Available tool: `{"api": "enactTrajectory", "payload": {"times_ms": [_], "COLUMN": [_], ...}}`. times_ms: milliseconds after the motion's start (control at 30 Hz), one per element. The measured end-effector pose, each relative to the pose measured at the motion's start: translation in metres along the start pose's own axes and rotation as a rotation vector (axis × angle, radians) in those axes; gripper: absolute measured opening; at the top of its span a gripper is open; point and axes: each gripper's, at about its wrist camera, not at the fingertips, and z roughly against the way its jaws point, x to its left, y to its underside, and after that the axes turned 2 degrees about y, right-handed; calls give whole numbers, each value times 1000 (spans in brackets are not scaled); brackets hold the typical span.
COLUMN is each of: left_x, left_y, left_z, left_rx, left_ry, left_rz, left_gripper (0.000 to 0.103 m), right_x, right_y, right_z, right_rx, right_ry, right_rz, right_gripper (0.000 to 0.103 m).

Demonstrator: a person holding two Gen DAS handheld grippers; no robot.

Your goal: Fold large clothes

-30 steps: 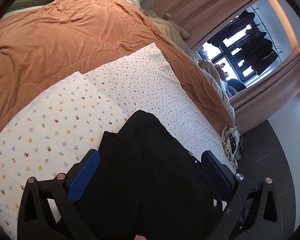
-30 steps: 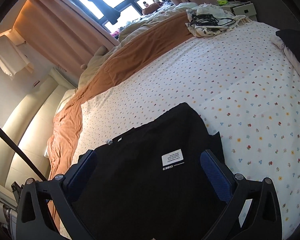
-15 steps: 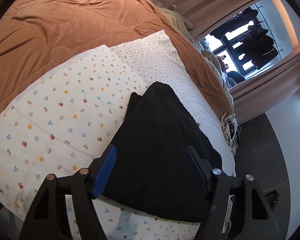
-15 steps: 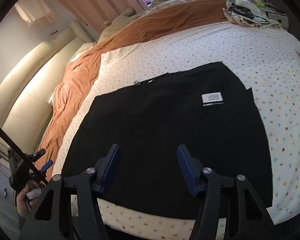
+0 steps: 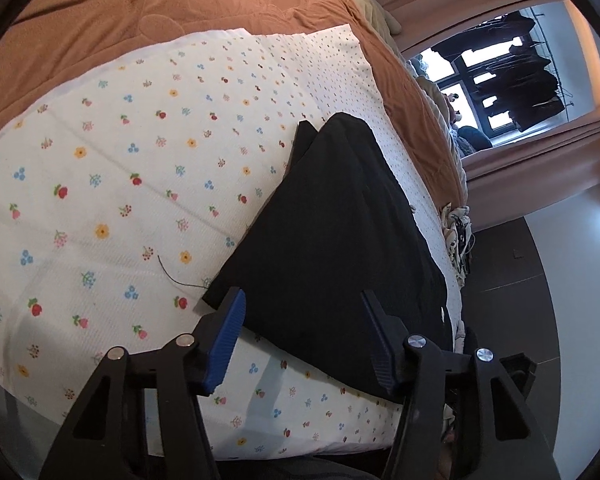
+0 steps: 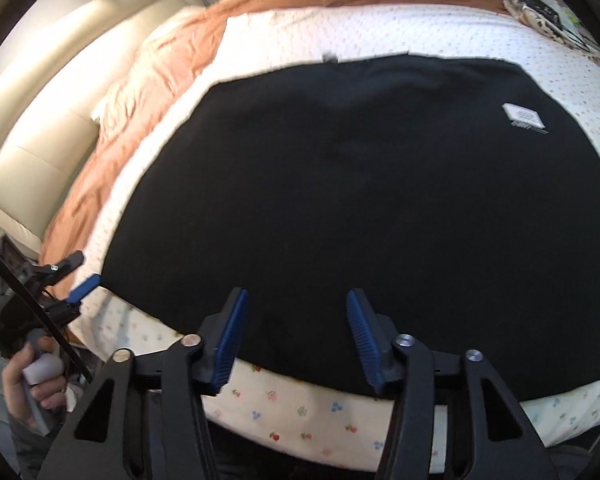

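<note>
A large black garment (image 5: 340, 220) lies flat on the flowered white sheet (image 5: 100, 200) of a bed. In the right wrist view the garment (image 6: 360, 180) shows a small white label (image 6: 524, 114) at the far right. My left gripper (image 5: 300, 298) hovers over the garment's near left corner, its jaws closing with black cloth seen between them and a clear gap at the pads. My right gripper (image 6: 296, 296) hangs over the near edge, jaws also closing, pads apart from the cloth. The left gripper (image 6: 76, 280) shows at the left too, held by a hand (image 6: 32, 384).
An orange blanket (image 5: 140, 8) covers the far half of the bed. A cream headboard (image 6: 40, 120) stands on the left. A crumpled cloth with cables (image 6: 540, 8) lies at the far right corner. A window (image 5: 500, 80) with curtains and dark floor (image 5: 520, 300) lie beyond the bed.
Both grippers drew back toward the garment's near edge and sank lower. Their jaws narrowed from wide apart. The right view tilted down, with the garment now spread flat below it.
</note>
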Motion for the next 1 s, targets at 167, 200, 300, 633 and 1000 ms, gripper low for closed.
{"api": "enactTrajectory", "payload": {"times_ms": [167,200,300,633,1000], "left_x": [10,13,14,2,30], "left_y": [1,1,0,-7,-3], "left_z": [-4,-4,-6,-12,2], "left_rx": [20,21,28,63,45], "left_ry": [23,27,29,-2,-79], "left_rz": [48,60,87,103,182], "left_gripper": [56,56,55,55,55], "right_x": [1,1,-6,-25,-11], "right_y": [-22,-26,-41,-106,-168], "right_z": [-18,-20,-29,-71,-128], "right_rx": [15,17,20,52,47], "right_ry": [79,86,107,163,235], "right_rz": [24,17,5,23,109], "right_gripper": [44,42,40,38,38]}}
